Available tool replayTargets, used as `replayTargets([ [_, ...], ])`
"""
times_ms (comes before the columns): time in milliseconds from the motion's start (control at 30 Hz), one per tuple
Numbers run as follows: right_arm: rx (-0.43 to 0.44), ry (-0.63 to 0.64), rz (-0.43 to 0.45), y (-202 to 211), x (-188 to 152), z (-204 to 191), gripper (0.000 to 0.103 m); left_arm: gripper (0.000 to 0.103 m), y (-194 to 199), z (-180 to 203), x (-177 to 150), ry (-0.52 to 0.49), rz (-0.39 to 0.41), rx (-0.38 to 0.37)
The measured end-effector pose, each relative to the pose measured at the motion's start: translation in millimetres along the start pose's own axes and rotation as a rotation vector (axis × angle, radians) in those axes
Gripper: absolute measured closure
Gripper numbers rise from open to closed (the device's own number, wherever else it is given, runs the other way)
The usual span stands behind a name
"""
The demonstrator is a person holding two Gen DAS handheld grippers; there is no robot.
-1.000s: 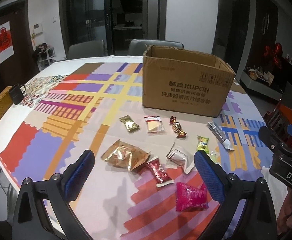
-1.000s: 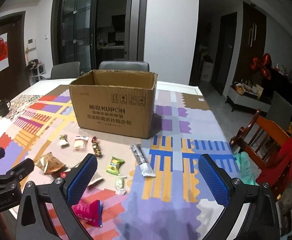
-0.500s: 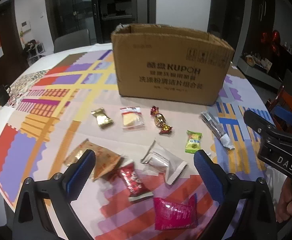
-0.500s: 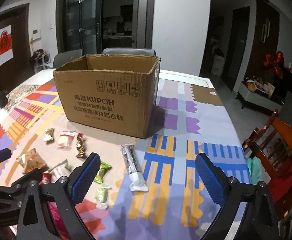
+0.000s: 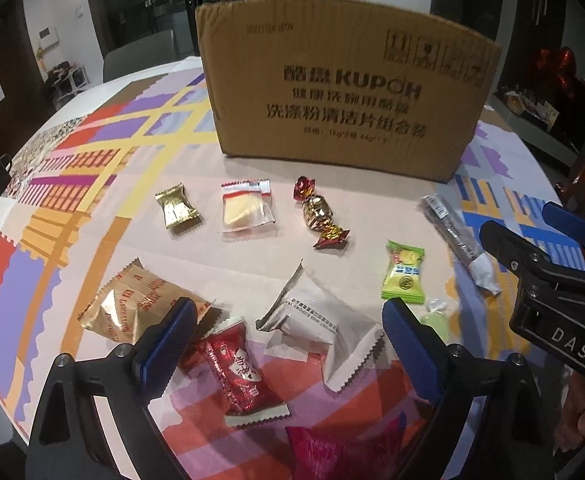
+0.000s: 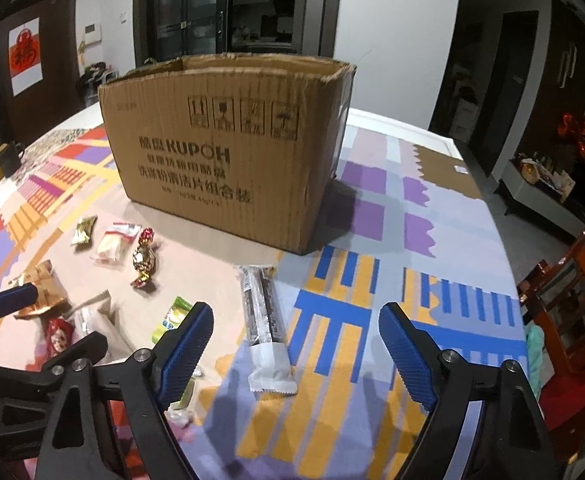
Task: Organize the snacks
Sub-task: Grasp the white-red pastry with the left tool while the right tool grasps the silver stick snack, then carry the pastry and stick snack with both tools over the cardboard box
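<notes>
My left gripper point(image 5: 288, 334) hangs over the near snacks, its jaws wide but just now narrowing, with the red wrapper point(image 5: 240, 372) and white pouch point(image 5: 320, 328) lying on the cloth between them, untouched. My right gripper point(image 6: 296, 340), likewise apart and closing in, frames the long dark bar point(image 6: 266, 320), gripping nothing. The cardboard box point(image 6: 228, 148) stands open-topped behind the row of sweets on the patterned tablecloth point(image 6: 392, 208).
</notes>
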State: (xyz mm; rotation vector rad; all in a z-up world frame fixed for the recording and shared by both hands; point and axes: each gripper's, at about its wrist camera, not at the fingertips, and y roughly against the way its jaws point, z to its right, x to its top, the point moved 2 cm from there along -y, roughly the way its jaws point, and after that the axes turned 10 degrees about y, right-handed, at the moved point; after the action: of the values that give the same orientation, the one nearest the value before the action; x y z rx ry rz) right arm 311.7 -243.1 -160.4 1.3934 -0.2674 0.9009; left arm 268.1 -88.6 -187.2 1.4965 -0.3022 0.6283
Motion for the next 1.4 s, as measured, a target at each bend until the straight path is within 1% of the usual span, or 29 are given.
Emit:
replayTargets([
  [267,0.032,0.03,-0.042,-23,1,-7,0.024,0.013,-18,-6,1,0.028,-0.027,0.024],
  [467,0.034,0.043,-0.059,-37,2,-9,0.024,0.014,-24,-8,0,0.044,-0.035,0.018],
  [533,0.04,0.036,-0.076,-42,1,-9,0.026,0.016,-26,-9,0,0.047,-0.039,0.009],
  [600,0.048,0.03,-0.096,-48,0,-8,0.036,0.022,-28,-8,0,0.045,-0.045,-0.002],
  [633,0.052,0.028,-0.104,-50,-1,-8,0.038,0.024,-29,-7,-1,0.04,-0.048,-0.006],
  [667,0.058,0.026,-0.114,-53,-2,-9,0.045,0.029,-29,-7,-1,0.035,-0.05,-0.009],
  [700,0.07,0.019,-0.113,-53,-3,-8,0.048,0.035,-29,-6,-2,0.03,-0.051,-0.012],
  [733,0.072,0.014,-0.112,-53,-4,-8,0.048,0.039,-29,-5,-2,0.026,-0.052,-0.019],
  [767,0.078,0.011,-0.111,-53,-4,-8,0.05,0.045,-29,-4,-3,0.024,-0.053,-0.027],
  [800,0.096,0.002,-0.108,-53,-5,-8,0.055,0.051,-28,-4,-3,0.022,-0.051,-0.028],
  [833,0.107,-0.004,-0.106,-53,-5,-9,0.058,0.055,-27,-3,-4,0.017,-0.046,-0.026],
  [900,0.113,0.0,-0.101,-51,-5,-12,0.074,0.063,-26,-3,-4,0.012,-0.042,-0.031],
  [1000,0.125,-0.011,-0.098,-49,-6,-14,0.082,0.073,-26,-3,-4,0.011,-0.044,-0.04],
  [1067,0.129,-0.016,-0.097,-48,-6,-14,0.082,0.077,-25,-3,-4,0.005,-0.042,-0.043],
  [1267,0.133,-0.034,-0.088,-42,-8,-12,0.084,0.079,-20,-1,-4,-0.004,-0.034,-0.042],
  [1400,0.129,-0.044,-0.072,-33,-7,-9,0.084,0.08,-13,-1,-2,-0.007,-0.014,-0.043],
])
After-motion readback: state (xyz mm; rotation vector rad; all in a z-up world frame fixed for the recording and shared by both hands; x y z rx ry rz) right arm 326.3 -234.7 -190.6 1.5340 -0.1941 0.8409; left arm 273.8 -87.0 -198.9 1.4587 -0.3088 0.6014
